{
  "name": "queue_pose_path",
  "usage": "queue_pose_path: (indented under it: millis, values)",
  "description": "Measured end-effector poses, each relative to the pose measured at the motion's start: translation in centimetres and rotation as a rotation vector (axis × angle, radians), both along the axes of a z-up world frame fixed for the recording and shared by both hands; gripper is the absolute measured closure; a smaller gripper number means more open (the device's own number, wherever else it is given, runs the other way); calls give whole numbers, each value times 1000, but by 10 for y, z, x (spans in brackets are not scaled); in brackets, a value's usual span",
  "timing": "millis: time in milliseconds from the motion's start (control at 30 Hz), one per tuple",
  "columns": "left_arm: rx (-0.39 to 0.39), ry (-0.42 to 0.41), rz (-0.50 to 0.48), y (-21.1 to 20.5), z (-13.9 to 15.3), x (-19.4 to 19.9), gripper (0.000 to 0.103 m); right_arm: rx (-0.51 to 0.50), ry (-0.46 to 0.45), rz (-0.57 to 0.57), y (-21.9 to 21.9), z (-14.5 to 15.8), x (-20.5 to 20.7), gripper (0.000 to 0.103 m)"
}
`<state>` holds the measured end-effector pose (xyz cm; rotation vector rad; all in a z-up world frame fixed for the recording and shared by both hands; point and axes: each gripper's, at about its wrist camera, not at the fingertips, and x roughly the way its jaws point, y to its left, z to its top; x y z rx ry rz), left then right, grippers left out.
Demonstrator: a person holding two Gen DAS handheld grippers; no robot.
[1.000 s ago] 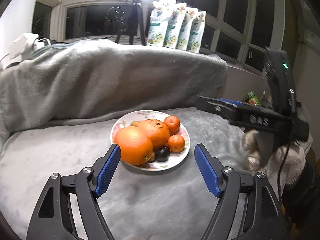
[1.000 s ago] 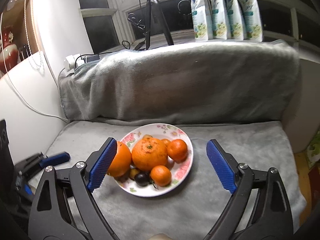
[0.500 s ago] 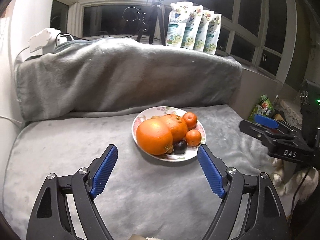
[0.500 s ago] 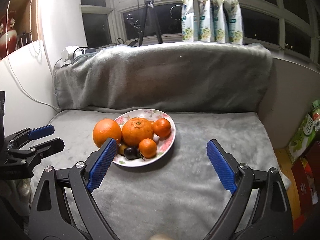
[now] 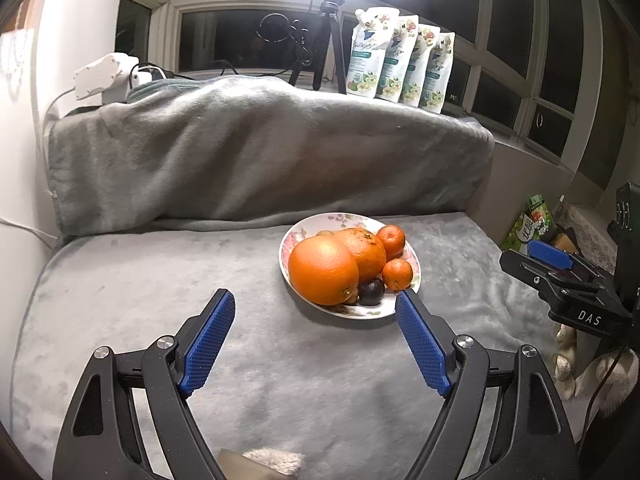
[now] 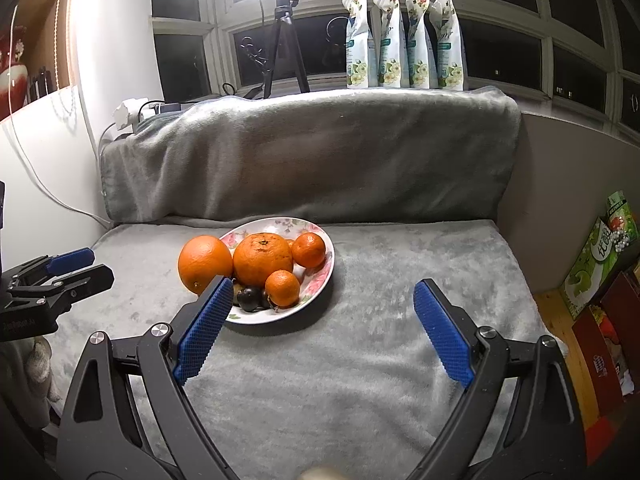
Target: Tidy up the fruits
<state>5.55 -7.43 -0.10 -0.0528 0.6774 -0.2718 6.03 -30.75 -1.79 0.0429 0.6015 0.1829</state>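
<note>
A flowered white plate (image 5: 320, 222) (image 6: 318, 278) sits on the grey blanket, heaped with fruit. A large smooth orange (image 5: 323, 270) (image 6: 205, 264) leans over its left rim beside a rough-skinned orange (image 5: 366, 252) (image 6: 263, 258). Two mandarins (image 5: 397, 274) (image 6: 308, 249) and a dark plum (image 5: 371, 292) (image 6: 249, 298) lie with them. My left gripper (image 5: 313, 294) (image 6: 100, 265) is open and empty, short of the plate on its left. My right gripper (image 6: 323, 282) (image 5: 516, 254) is open and empty, near the plate's front right.
A blanket-covered backrest (image 6: 312, 152) rises behind the plate. Several pouches (image 6: 404, 36) and a tripod (image 6: 284, 44) stand on the windowsill, with a power strip (image 5: 104, 78) at the left. Boxes (image 6: 600, 248) sit past the blanket's right edge, and a white wall (image 6: 40, 160) borders its left.
The left view has swung left, so the plate sits further right and farther off, and the left jaws have widened a little. The right gripper has drawn away to the right of the plate.
</note>
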Motion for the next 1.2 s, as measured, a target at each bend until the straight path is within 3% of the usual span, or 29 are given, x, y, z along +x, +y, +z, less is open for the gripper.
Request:
queue_pose_path:
  millis: [1200]
  values:
    - [17,-60,10,7,12,-12,19,-12,2,1,3,0,1,9]
